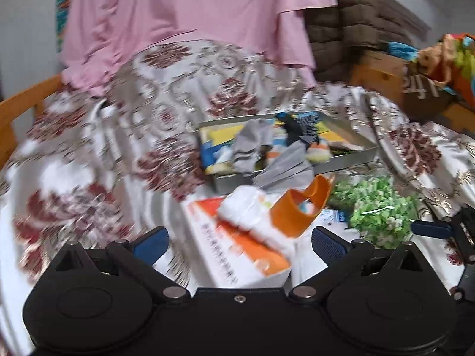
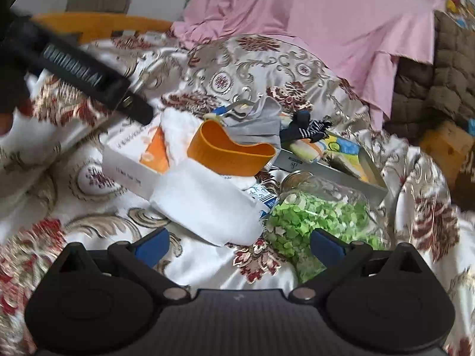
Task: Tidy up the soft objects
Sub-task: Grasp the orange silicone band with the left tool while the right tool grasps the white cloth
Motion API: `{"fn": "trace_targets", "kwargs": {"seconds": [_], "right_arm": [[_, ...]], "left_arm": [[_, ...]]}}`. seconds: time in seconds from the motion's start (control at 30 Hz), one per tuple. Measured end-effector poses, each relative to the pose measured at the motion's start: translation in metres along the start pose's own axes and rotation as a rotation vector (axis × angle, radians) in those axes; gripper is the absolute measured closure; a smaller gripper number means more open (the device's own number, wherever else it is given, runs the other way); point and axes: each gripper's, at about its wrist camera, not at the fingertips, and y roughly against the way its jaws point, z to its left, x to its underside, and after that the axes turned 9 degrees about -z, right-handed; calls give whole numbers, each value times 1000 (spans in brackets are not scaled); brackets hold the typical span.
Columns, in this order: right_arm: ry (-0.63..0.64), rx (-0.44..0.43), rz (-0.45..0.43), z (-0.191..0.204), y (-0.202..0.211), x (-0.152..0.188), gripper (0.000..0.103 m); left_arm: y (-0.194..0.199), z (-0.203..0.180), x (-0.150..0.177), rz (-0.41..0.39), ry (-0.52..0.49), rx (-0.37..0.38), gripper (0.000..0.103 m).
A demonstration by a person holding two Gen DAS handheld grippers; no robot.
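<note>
Floral bedspread [image 2: 207, 68]: both grippers' fingers spread; only right view shows white pouch [image 2: 207, 207].

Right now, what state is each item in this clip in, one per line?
Left hand-held gripper: open, holding nothing.
Right hand-held gripper: open, holding nothing.
Metal tin: open, socks piled inside and spilling over its rim.
Grey sock: crumpled, draped over the tin's edge.
Orange cup: tipped on its side.
Glass jar: lying on its side, full of green bits.
White cloth: flat on the bedspread.
Orange-and-white box: closed, lying flat.
</note>
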Motion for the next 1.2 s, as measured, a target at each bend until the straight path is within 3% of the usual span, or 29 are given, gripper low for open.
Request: {"fn": "trace_targets", "kwargs": {"seconds": [0.47, 0.7, 1.0, 1.2], "right_arm": [[122, -148, -51, 1, -30, -5, 1], [118, -189, -49, 0, -47, -6, 1], [145, -229, -35, 7, -59, -2, 13], [129, -238, -25, 4, -64, -1, 21]], "left_arm": [[-43, -3, -9, -62, -79, 228, 1], [-61, -25, -4, -58, -231, 339, 1], [-76, -40, 8, -61, -362, 370, 18], [-90, -33, 5, -15, -306, 344, 32]]}}
